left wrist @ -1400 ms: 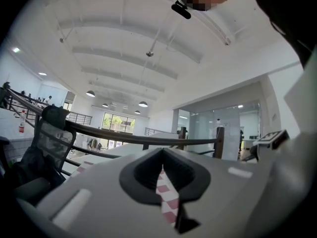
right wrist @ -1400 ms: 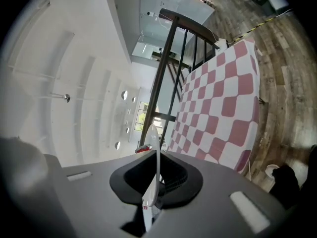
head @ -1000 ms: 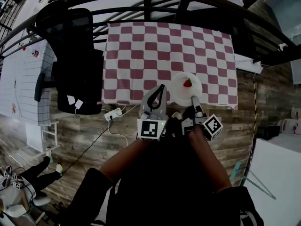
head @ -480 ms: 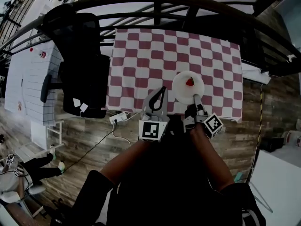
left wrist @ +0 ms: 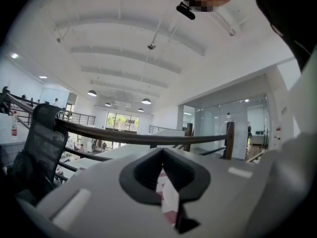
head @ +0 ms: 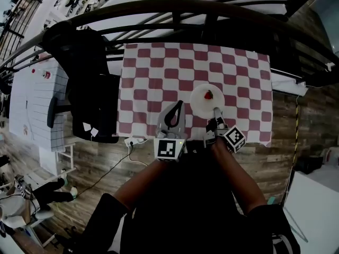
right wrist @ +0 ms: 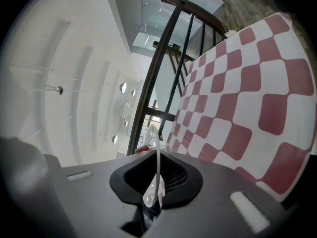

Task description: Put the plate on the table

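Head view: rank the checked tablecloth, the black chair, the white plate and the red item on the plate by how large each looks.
1. checked tablecloth, by far the largest
2. black chair, clearly smaller than the cloth
3. white plate, far smaller than the chair
4. red item, a small spot on the plate

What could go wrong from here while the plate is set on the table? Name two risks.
The right gripper pinches the plate only at its near rim, so it could tip or slip. The strawberry lies loose on it and might roll off onto the checked cloth.
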The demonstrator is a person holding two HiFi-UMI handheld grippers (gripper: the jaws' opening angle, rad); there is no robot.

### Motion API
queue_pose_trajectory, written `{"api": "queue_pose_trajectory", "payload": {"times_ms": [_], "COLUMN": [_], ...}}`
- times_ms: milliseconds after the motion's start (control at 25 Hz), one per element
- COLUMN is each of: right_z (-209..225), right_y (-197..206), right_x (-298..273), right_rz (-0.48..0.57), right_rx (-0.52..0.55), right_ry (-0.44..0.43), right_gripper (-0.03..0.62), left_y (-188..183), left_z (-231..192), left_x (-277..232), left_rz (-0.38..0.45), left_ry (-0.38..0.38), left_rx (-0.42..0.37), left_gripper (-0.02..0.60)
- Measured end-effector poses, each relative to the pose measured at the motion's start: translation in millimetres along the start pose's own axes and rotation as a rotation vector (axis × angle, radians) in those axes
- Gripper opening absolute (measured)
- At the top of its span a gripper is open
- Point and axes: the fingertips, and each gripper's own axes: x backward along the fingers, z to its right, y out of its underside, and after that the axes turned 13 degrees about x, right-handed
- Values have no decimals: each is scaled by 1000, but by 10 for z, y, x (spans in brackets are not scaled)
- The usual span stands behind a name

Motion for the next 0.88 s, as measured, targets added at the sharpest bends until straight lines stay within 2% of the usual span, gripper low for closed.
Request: {"api": "queue_pose_trajectory", "payload": {"times_ms": [120,280,480,880], "right_z": [84,298,570,1003], "right_y": [-18,-69,-100,104], "right_x": [-126,-301,-458,-738], "right_rz": [-6,-22,-80,-171], "right_rx": [53,53,106,79], "right_ry": [-26,-28,-23,-41], "right_gripper": [14,14,14,14], "left_y": [53,100,164,256], "left_z": [-21,-29,-89,-57], "left_x": [-90,-263,-404,-607], "left_rz": [-18,-42,-64,-88], "left_ry": [-5,12,-20,-27], "left_rx": [5,16,-9,-28], "left_gripper": [9,9,9,9]}}
